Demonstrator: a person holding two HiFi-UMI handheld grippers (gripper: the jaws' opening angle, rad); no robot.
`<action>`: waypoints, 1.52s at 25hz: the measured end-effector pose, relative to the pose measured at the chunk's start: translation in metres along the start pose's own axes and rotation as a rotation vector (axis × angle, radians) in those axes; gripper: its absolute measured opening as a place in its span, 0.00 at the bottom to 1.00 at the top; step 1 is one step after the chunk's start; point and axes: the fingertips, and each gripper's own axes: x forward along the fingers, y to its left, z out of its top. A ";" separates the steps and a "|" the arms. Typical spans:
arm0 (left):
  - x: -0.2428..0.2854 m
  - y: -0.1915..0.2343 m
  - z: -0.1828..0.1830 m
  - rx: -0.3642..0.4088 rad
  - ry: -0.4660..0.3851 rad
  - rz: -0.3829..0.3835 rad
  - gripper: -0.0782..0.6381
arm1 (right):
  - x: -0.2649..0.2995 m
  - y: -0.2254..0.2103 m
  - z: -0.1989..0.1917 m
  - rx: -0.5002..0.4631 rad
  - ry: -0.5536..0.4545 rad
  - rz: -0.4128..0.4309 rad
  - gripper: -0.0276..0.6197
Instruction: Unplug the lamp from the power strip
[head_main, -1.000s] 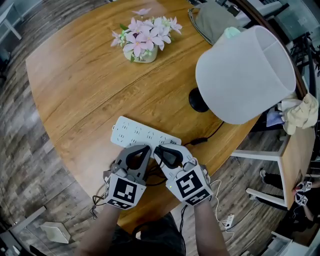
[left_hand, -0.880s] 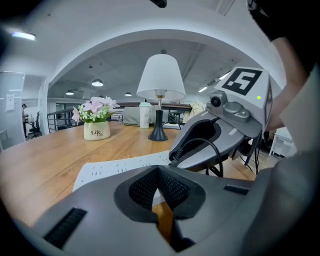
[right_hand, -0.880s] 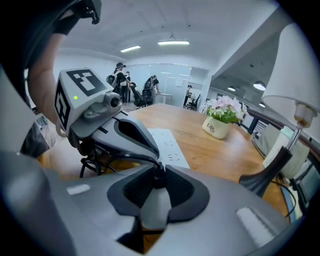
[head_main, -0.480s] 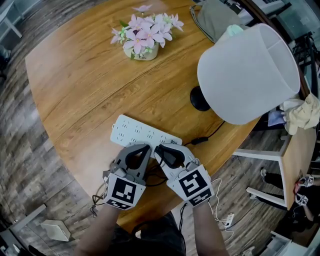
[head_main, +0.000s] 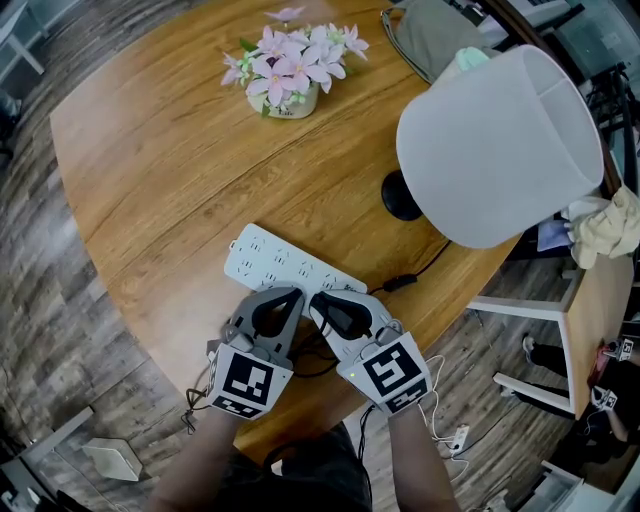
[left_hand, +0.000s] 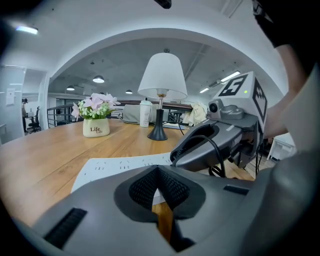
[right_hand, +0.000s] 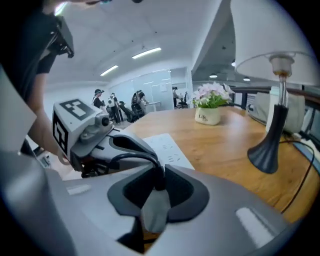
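Grey moulded-plastic left gripper (head_main: 290, 294) and right gripper (head_main: 318, 298) have black ribbed jaw pads (left_hand: 172, 187). At each shell's 6 o'clock end sits a white cube with black square markers (head_main: 245, 383). The right cube carries a green indicator light (left_hand: 245, 91). A thin white cable (head_main: 437, 420) trails at its 5 o'clock. The person wears a black garment (head_main: 310, 478). The right gripper's jaws have just been closing, with a black cable (right_hand: 131, 156) between them.

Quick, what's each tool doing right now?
Left tool: closed, nothing seen between its jaws.
Right tool: jaws have just been closing, clamped on the black cord.

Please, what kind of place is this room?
Probably an open office or lab: ceiling strip lights, people standing in the background, and a wooden table with a lamp.
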 end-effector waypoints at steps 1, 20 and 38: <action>0.000 0.000 0.000 -0.003 0.001 0.003 0.10 | 0.000 -0.002 -0.001 0.019 0.010 0.005 0.16; 0.001 0.001 0.000 -0.019 0.005 -0.006 0.10 | -0.012 0.024 0.018 0.017 -0.099 0.063 0.15; -0.055 0.005 0.005 -0.068 -0.130 -0.007 0.10 | -0.010 0.085 -0.012 -0.181 0.047 0.033 0.16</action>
